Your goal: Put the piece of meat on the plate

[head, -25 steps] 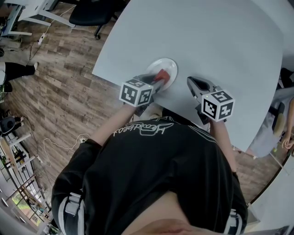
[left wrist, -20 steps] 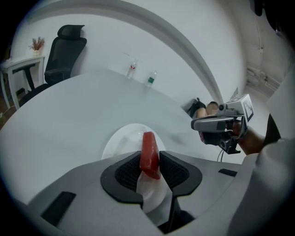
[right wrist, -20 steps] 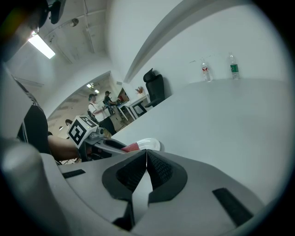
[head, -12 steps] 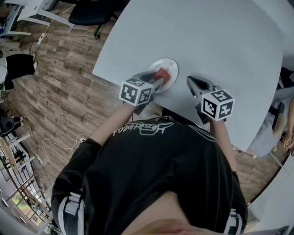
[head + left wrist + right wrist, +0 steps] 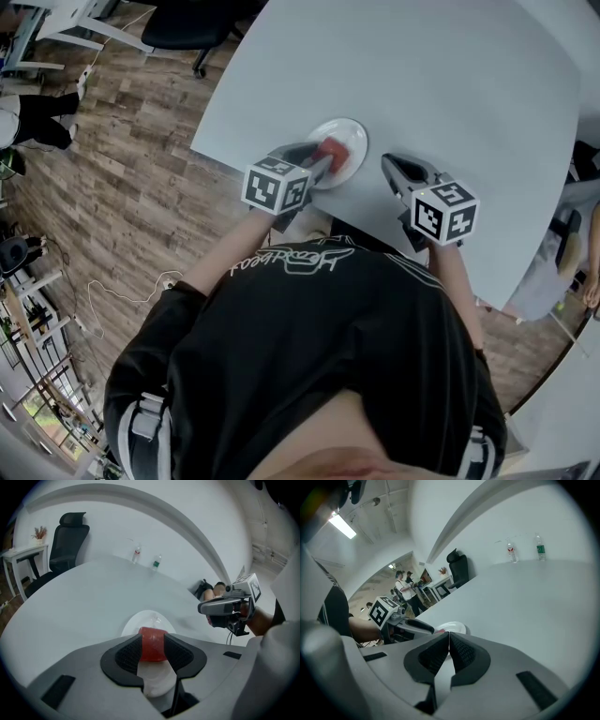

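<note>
A red piece of meat lies on the small white plate near the table's front left edge. My left gripper reaches over the plate's near rim. In the left gripper view the meat sits between the two pads, above the plate; the jaws are opening and the pads no longer squeeze it. My right gripper hovers over bare table to the right of the plate, shut, with nothing between its pads. The left gripper view shows the right gripper from the side.
The grey table curves away, its edge just left of the plate. Two water bottles stand at its far side. A black office chair is beyond the left end. People stand in the room behind.
The left jaws have spread apart around the meat over the plate. The left gripper shifted very slightly; the right gripper has not moved.
</note>
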Available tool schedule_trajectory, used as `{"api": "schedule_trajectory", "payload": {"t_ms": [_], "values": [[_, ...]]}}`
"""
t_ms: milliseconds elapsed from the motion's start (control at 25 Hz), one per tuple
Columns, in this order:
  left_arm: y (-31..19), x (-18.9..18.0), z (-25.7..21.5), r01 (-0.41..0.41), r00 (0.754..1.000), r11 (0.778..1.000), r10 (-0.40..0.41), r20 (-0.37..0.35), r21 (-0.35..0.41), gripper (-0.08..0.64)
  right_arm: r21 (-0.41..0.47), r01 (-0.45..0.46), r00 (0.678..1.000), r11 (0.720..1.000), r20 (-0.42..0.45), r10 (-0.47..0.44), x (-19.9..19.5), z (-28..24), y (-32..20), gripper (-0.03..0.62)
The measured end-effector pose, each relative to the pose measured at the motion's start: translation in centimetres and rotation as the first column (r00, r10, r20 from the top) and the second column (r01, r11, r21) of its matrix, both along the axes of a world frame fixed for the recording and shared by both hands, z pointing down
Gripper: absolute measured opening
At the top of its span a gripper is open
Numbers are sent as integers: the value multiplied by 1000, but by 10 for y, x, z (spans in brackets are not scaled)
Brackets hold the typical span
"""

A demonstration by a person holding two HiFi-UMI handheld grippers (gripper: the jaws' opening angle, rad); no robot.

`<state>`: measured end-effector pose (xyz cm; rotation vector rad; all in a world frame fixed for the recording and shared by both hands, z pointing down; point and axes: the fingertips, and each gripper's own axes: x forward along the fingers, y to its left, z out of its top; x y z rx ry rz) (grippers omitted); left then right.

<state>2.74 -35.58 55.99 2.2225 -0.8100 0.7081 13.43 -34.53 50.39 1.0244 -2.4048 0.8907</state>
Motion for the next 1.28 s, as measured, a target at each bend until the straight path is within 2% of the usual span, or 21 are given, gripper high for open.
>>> {"api": "schedule_trajectory", "payload": {"t_ms": [320, 840, 1280], "values": [[2, -4, -8, 5, 1000, 1000, -5, -20, 5, 146, 7, 8, 1000, 1000, -2, -8, -7, -2, 2, 9], [6, -11, -41, 9, 993, 1000, -8, -120, 7, 143, 40, -3, 1000, 999, 3, 3, -24, -17, 7, 9], [50, -16, -93, -58, 976, 995, 73, -206, 79, 38, 101, -30, 1000, 994, -4, 31, -47, -39, 48, 9]]}}
